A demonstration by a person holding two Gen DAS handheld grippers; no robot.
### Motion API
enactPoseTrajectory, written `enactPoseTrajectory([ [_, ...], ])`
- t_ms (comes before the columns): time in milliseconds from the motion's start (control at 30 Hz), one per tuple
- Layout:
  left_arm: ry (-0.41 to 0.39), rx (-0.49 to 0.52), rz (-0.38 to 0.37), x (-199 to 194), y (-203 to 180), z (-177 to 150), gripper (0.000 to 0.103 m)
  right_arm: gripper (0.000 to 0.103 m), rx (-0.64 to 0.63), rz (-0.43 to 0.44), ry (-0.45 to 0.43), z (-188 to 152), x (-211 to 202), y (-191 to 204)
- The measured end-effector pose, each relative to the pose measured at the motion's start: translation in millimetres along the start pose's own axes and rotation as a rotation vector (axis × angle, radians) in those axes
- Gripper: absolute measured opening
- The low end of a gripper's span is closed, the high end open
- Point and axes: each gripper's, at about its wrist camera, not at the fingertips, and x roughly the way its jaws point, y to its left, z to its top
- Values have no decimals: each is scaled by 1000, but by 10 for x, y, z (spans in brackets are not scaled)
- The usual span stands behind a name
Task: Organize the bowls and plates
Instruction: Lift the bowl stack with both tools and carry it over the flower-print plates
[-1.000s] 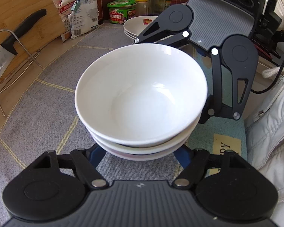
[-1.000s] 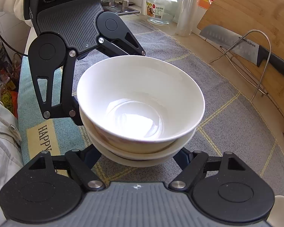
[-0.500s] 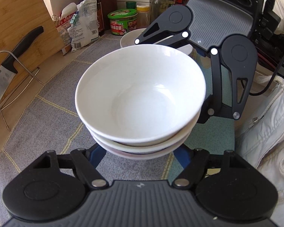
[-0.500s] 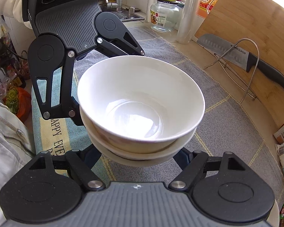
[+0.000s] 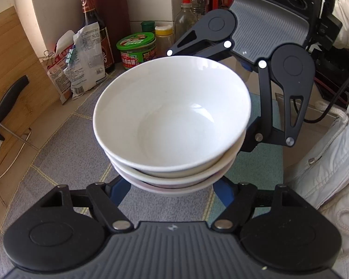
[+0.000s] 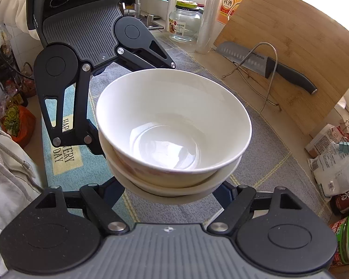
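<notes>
A stack of three white bowls (image 5: pixel 172 121) fills the middle of both wrist views (image 6: pixel 172 130). My left gripper (image 5: pixel 172 191) holds the stack from one side, its blue fingers spread around the bottom bowl. My right gripper (image 6: pixel 172 194) holds it from the opposite side the same way, and it shows across the stack in the left wrist view (image 5: pixel 263 67). The left gripper shows across the stack in the right wrist view (image 6: pixel 81 74). The stack is held above the grey mat (image 5: pixel 65 139). The fingertips are hidden under the bowls.
Behind the stack stand a green-lidded jar (image 5: pixel 137 48), a soy sauce bottle (image 5: pixel 93 28), food packets (image 5: pixel 79 65) and other bottles. A wooden cutting board (image 6: pixel 290 46), a knife (image 6: pixel 267 67) on a wire rack and a glass jar (image 6: pixel 185 21) stand along the counter. A blue mat (image 6: pixel 65 153) lies on the floor.
Both grippers have carried the bowl stack up and toward the jars and bottles at the counter's end. The plates seen earlier behind the stack are now hidden by it.
</notes>
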Motion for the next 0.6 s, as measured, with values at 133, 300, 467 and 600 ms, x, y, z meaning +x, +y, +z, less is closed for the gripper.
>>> enactPoseTrajectory([
  [133, -10, 33, -9, 151, -25, 236, 77, 85, 15, -32, 0, -164, -147, -149],
  [300, -26, 83, -26, 368, -13, 530, 77, 85, 48, -81, 2, -355, -303, -357],
  [467, -34, 130, -46, 576, -5, 758, 77, 85, 85, -120, 12, -547, -395, -534],
  [600, -33, 154, -65, 766, 3, 883, 77, 85, 109, -146, 27, -694, -406, -650],
])
